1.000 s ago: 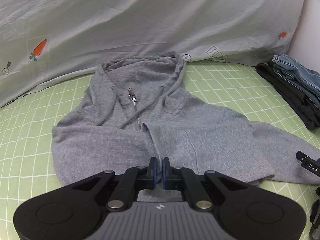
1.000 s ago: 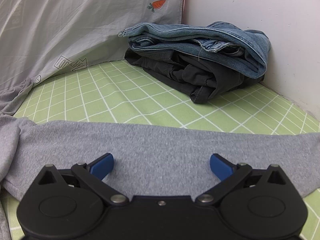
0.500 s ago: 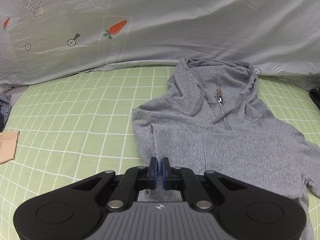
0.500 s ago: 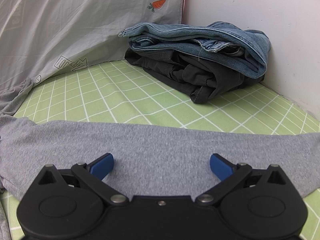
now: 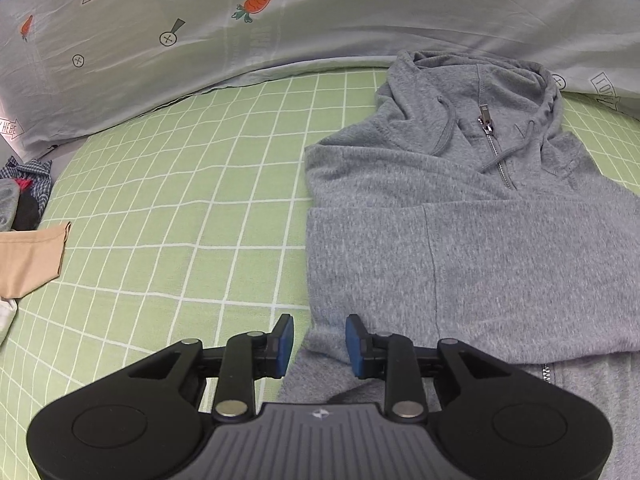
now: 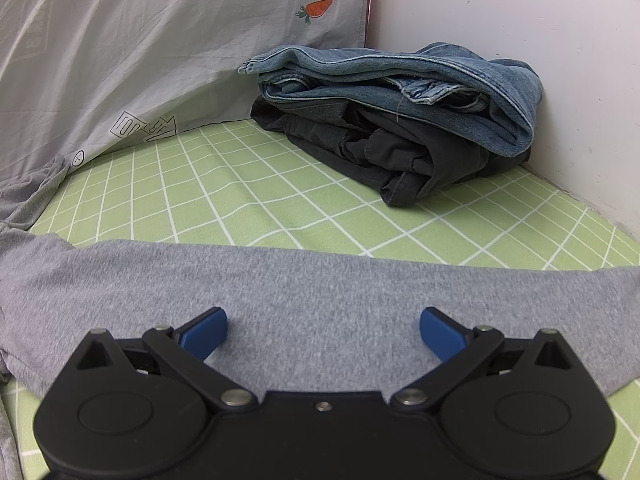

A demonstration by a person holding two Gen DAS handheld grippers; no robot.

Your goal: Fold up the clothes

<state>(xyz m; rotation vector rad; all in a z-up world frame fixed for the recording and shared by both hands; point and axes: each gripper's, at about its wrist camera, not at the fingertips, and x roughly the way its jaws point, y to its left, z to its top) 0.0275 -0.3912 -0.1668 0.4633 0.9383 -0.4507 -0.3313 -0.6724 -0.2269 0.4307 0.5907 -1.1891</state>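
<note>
The left gripper (image 5: 319,340) has its blue pads (image 5: 285,334) a little apart; the jaws have just been opening, and the pads press on nothing. Between them lies the left edge of the grey hoodie (image 5: 460,248), a folded edge of fabric resting on the sheet rather than pinched. The hoodie spreads out ahead and to the right of this gripper, one sleeve folded across the chest, its zip (image 5: 490,136) and hood toward the pillow (image 5: 280,20).

The right gripper (image 6: 323,330) stands with its pads (image 6: 206,330) spread wide, just above the hoodie's other sleeve (image 6: 320,280), which runs flat across the view from side to side. Whether the pads touch the cloth cannot be told.

All of it lies on a green checked sheet (image 5: 180,200). The grey pillow with carrot prints stands along the far edge. In the right corner by the white wall (image 6: 520,40), folded jeans (image 6: 400,72) sit on top of a dark garment (image 6: 380,148). At the far left of the left view lie a beige cloth (image 5: 28,256) and a small heap of clothes (image 5: 24,196).
</note>
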